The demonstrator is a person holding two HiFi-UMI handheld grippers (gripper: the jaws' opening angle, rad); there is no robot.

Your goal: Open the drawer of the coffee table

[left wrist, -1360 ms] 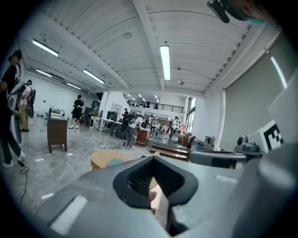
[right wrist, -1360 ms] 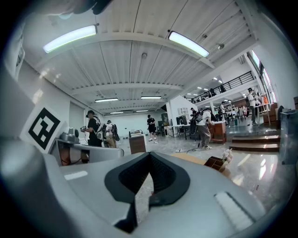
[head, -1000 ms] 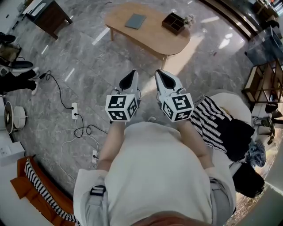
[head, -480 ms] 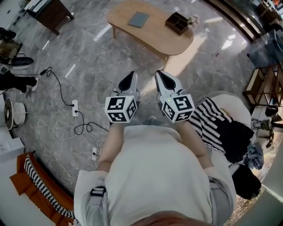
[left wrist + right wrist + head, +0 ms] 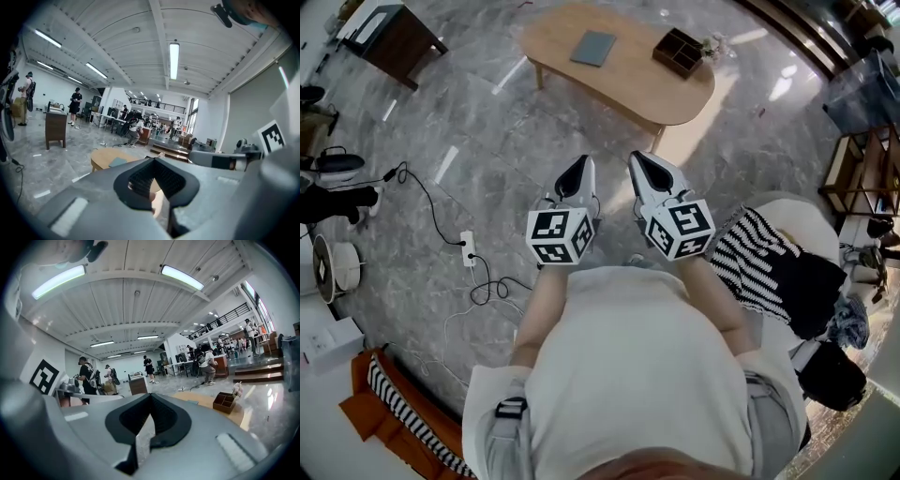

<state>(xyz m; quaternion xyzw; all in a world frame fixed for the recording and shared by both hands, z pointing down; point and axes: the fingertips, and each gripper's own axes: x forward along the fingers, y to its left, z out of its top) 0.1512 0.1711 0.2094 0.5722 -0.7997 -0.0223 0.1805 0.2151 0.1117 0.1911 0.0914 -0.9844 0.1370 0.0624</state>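
My left gripper (image 5: 576, 169) and right gripper (image 5: 639, 161) are both clenched, empty, well apart from the table (image 5: 619, 80); its drawer is not discernible from above.

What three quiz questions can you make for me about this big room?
1. True or false: the left hand-held gripper is holding the flat grey-blue pad.
2. Which thing shares the oval light wooden coffee table with the pad? A: dark brown divided wooden box. B: red cup. C: green ball.
3. Fill in: the jaws of the right hand-held gripper are ___ (open or shut).
Key: 1 false; 2 A; 3 shut.
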